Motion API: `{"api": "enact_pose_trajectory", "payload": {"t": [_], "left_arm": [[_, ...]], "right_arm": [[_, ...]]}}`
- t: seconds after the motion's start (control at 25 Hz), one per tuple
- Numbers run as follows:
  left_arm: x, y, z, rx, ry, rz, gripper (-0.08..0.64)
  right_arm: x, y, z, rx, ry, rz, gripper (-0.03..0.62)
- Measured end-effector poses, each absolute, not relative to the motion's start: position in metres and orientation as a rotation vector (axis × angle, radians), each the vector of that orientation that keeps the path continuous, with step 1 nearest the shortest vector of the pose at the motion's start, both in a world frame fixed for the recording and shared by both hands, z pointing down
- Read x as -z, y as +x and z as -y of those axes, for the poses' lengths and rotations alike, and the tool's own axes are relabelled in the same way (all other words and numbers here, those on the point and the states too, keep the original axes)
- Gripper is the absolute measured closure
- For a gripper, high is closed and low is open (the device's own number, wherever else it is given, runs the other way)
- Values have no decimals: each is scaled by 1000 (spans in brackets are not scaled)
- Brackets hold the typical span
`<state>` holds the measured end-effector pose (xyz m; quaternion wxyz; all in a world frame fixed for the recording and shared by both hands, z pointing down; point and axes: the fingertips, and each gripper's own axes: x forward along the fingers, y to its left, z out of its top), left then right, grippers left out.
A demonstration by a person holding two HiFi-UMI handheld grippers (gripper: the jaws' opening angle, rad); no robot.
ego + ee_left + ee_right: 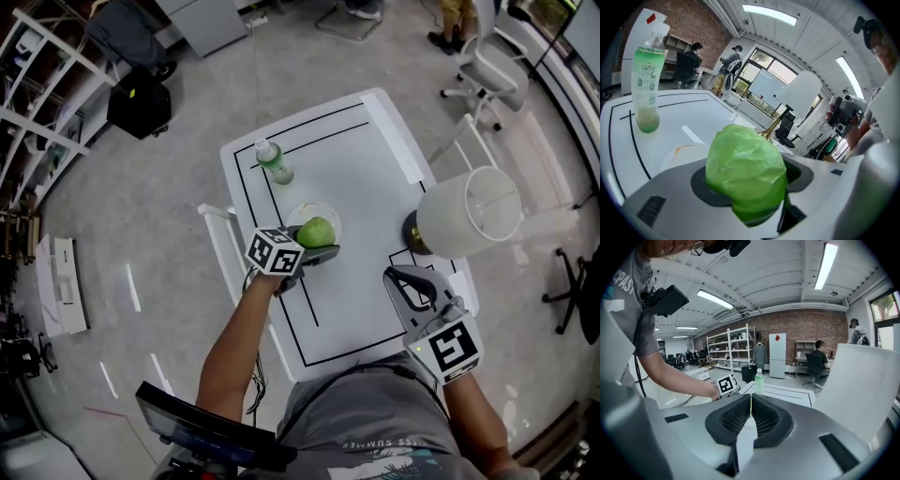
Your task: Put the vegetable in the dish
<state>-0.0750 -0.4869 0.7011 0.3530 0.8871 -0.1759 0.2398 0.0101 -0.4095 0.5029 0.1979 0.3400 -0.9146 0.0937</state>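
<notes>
My left gripper [321,246] is shut on a green leafy vegetable [317,232], a small cabbage-like head [746,168] that fills the space between its jaws. It hangs over the near edge of a clear glass dish [310,212] in the middle of the white table [366,169]; part of the dish [684,154] shows pale behind the vegetable. My right gripper [405,278] hovers near the table's right front, its dark ribbed pads [764,420] pressed together with nothing between them.
A plastic bottle of green liquid [274,161] stands behind the dish, also seen upright in the left gripper view [648,79]. A lamp with a white shade [467,212] and brass base stands at the table's right edge. Office chairs and shelves surround the table.
</notes>
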Motion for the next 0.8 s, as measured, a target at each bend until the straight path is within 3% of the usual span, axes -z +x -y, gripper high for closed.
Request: {"api": "enact_pose_trajectory", "payload": {"t": [0.8], "left_arm": [[-762, -76, 495, -673, 2033, 263, 284]], "right_arm": [[-539, 16, 412, -348, 904, 2493, 584]]}}
